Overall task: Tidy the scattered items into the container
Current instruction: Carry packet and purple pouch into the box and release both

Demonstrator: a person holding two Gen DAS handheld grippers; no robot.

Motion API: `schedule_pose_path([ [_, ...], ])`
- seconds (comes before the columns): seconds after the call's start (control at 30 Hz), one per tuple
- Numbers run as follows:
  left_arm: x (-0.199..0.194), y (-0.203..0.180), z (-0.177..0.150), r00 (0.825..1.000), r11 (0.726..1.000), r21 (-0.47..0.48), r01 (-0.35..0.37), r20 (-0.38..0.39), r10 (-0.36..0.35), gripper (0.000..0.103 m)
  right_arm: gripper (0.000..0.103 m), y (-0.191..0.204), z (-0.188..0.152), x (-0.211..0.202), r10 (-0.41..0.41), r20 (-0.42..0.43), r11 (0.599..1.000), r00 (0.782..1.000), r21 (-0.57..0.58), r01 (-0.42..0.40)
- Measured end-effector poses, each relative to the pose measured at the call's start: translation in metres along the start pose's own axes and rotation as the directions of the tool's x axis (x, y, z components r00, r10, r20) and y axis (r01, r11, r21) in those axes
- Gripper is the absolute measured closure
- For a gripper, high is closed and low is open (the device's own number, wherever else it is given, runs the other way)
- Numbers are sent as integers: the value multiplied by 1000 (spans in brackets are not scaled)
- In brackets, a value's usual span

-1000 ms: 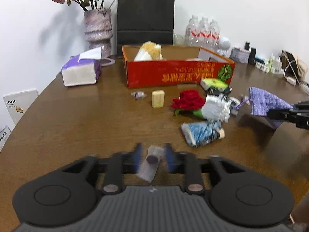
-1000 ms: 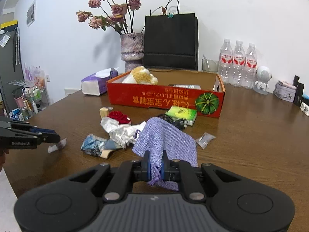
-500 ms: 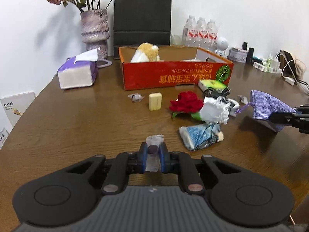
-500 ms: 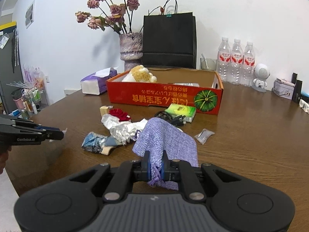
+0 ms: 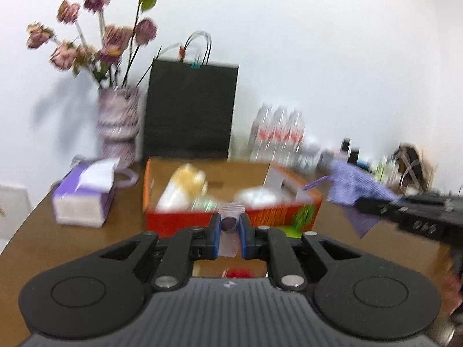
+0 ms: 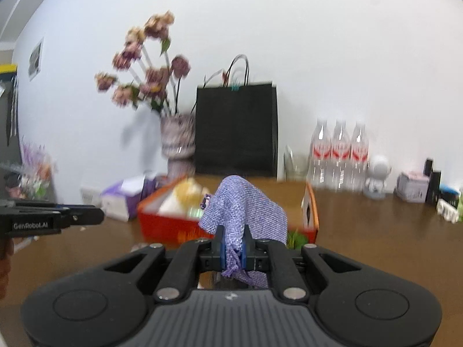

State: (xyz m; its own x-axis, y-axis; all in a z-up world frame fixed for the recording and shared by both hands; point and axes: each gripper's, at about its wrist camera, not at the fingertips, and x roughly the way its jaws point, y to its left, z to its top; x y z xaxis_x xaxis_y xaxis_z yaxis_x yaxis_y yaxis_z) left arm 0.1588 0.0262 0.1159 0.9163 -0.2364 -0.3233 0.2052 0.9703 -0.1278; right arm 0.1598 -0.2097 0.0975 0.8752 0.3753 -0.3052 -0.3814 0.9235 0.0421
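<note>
Risk of dropping short of the orange cardboard box (image 5: 231, 217): left gripper (image 5: 230, 232) jaws pinch a small clear plastic sachet (image 5: 230, 222), right gripper (image 6: 233, 248) jaws clamp a floppy purple knitted pouch (image 6: 246, 211).

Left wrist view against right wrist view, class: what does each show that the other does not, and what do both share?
Only the left wrist view shows the small clear packet clamped in the left gripper. Only the right wrist view shows the white robot figurine and the right gripper closed on the purple pouch. Both show the orange box, the black bag, the vase of flowers and the tissue box.
</note>
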Motion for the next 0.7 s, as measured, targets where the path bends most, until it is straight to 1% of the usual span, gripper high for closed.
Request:
schedule_pose_path([
  [0.1,25,-5,24,999,1000,-16,8,48,-8,89,94,1,20,26,-25,31,1000,999,-10,25],
  [0.17,44,-7,36,996,999,-36,-18,85,21,89,94,3,28,49,-54,48,998,997,-37,56],
  [0.23,67,-5,46,995,997,-70,-26,96,32,89,94,3,34,72,-62,46,997,997,-43,64],
  [0.3,90,-2,52,996,994,-104,-22,87,31,89,94,2,39,97,-70,38,997,997,-40,71],
  [0.37,114,3,53,996,992,-122,-37,72,46,89,94,-2,42,121,-81,30,996,996,-39,82],
  [0.53,168,21,49,997,983,-175,-63,27,68,89,94,-15,45,171,-87,-21,996,996,-34,87],
  [0.63,195,29,45,997,981,-175,-79,-21,77,89,94,-23,43,198,-77,-75,997,994,-22,76],
  [0.7,205,31,42,996,982,-167,-90,-43,84,89,94,-28,40,211,-81,-104,997,991,-22,79],
])
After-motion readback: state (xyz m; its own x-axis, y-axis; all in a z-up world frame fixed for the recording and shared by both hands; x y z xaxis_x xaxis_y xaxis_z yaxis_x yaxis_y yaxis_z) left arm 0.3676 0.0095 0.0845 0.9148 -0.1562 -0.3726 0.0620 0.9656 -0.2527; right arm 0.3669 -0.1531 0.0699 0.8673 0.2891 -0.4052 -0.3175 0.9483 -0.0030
